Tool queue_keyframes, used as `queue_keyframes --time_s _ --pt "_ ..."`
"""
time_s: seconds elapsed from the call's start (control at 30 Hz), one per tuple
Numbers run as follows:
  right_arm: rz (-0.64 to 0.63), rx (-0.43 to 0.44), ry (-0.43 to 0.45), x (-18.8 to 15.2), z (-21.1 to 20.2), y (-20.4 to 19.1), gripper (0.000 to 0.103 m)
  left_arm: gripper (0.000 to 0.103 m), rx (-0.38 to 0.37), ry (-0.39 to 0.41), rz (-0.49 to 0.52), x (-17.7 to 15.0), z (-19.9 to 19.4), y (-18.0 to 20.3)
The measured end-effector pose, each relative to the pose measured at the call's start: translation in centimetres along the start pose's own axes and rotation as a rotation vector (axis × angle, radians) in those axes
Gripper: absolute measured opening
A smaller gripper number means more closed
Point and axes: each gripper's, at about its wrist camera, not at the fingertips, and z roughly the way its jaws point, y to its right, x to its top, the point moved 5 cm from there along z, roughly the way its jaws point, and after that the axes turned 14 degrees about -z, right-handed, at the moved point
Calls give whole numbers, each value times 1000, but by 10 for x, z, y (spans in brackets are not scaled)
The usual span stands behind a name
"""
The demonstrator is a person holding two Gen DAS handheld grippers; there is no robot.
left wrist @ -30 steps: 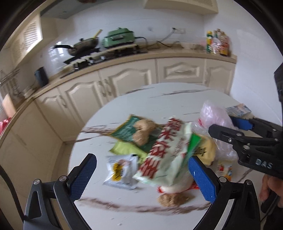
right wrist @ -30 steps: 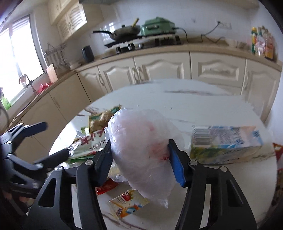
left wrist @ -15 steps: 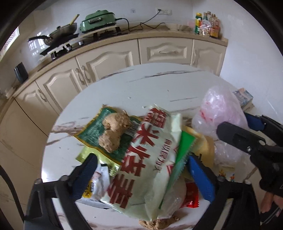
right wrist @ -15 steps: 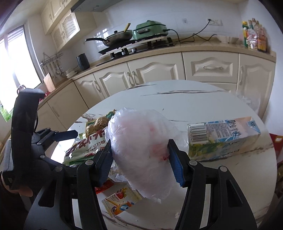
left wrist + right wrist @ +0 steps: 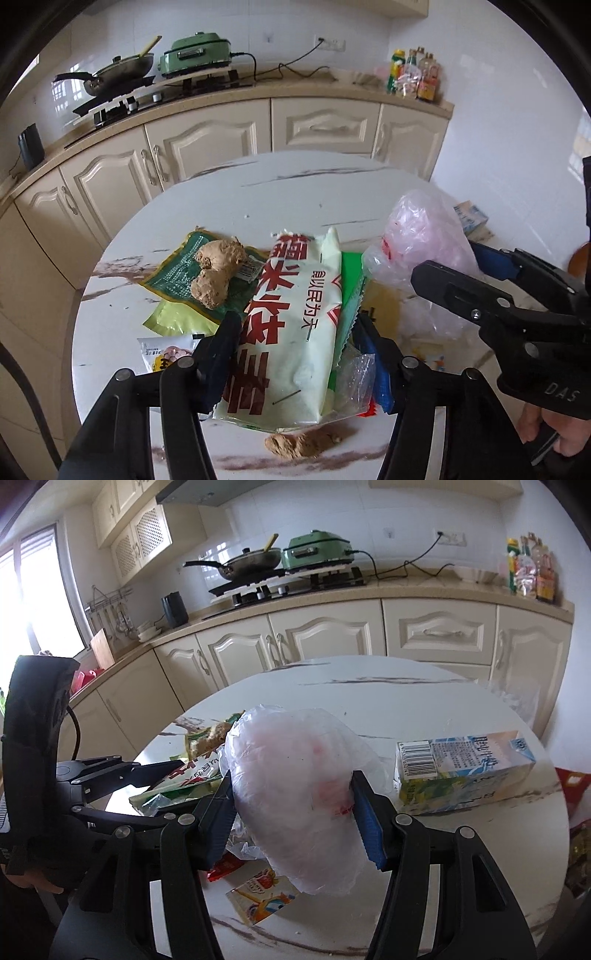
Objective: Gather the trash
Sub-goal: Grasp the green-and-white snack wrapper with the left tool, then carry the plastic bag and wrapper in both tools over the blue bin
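Wrapper [image 5: 291, 332] clamped in L gripper [image 5: 295, 354], long axis pointing away; R gripper [image 5: 291, 819] squeezes plastic bag [image 5: 295, 797].

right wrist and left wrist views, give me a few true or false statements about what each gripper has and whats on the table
1. The right gripper is shut on the pink plastic bag. True.
2. The left gripper is open and grips nothing. False: it has closed on the pale green packet with red lettering.
3. The milk carton stands upright on the table. False: it lies on its side.
4. Two brown lumps sit on the dark green wrapper. True.
5. The pan sits on the round table. False: it is on the stove by the back wall.
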Motion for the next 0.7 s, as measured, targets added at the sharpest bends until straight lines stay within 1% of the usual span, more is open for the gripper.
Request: queue_keyframes --time_s 0.1,0.17,0.2,0.23,0.3,0.33,0.37,0.43,0.5,0.63,0.67,0.7 --pt "-2 -4 5 1 -7 -3 56 58 15 18 -14 -5 -13 -8" --pt "-1 -4 7 1 -11 -4 56 37 0 10 -13 -10 -20 -10" --pt "-2 -6 9 2 -13 -4 56 35 8 14 -20 -10 -25 -10" --pt "-5 -8 6 2 -14 -5 56 29 7 9 -38 -12 -28 -14" --pt "-6 -7 9 2 -18 -8 56 26 -14 2 -68 -13 -36 -18" --pt "-10 -4 4 3 -18 -9 56 23 -12 1 -73 -15 -39 -21" --pt "-12 -2 2 2 -18 -11 56 19 -8 6 -87 -15 -41 -26" --pt "-15 -5 7 2 -21 -14 56 13 -21 22 -116 -15 -46 -36" --pt "-14 -2 13 1 -23 -16 56 12 -21 47 -156 -17 -51 -48" --pt "-43 -13 24 6 -28 -26 56 9 9 112 -187 -24 -66 -61" --pt "-49 -15 26 8 -29 -29 56 9 25 140 -196 -25 -72 -64" --pt "-58 -23 34 10 -30 -32 56 8 38 178 -236 -26 -77 -67"
